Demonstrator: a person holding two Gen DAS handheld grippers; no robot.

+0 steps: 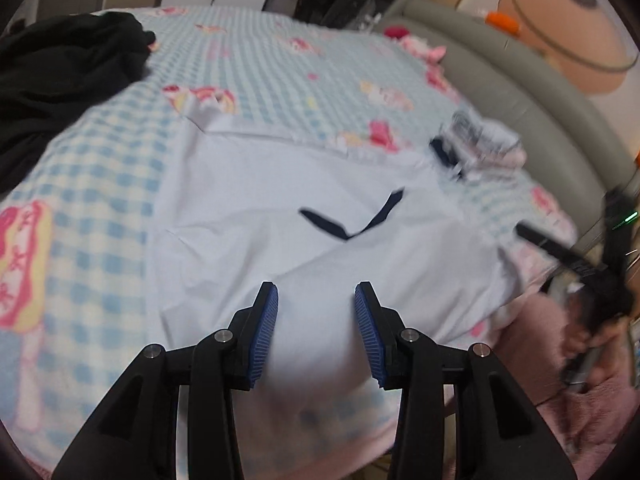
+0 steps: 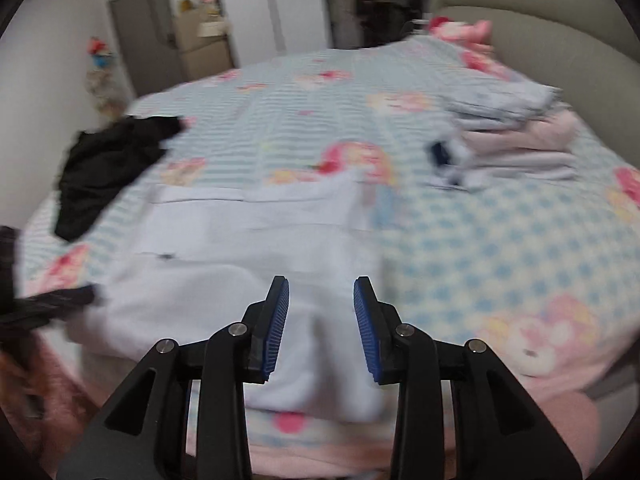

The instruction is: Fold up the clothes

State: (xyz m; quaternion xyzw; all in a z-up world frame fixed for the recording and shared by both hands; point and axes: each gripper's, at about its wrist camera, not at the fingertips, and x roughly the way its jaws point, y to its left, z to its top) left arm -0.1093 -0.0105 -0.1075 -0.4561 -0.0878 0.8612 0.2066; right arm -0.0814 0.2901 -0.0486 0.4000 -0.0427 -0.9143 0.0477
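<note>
Lying beneath parted fingers [image 1: 264,320]: white shirt [image 1: 280,200]

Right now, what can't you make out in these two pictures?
- White garment: its near hem, hidden behind the left gripper in the left wrist view.
- Folded stack: how many pieces, smeared by motion blur in the right wrist view.
- Black garment: its type; crumpled and cut by the left wrist frame edge.

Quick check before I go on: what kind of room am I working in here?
Most likely a bedroom: a bed with a checked cartoon-print bedspread, a padded grey headboard, and a stack of folded clothes on it.
</note>
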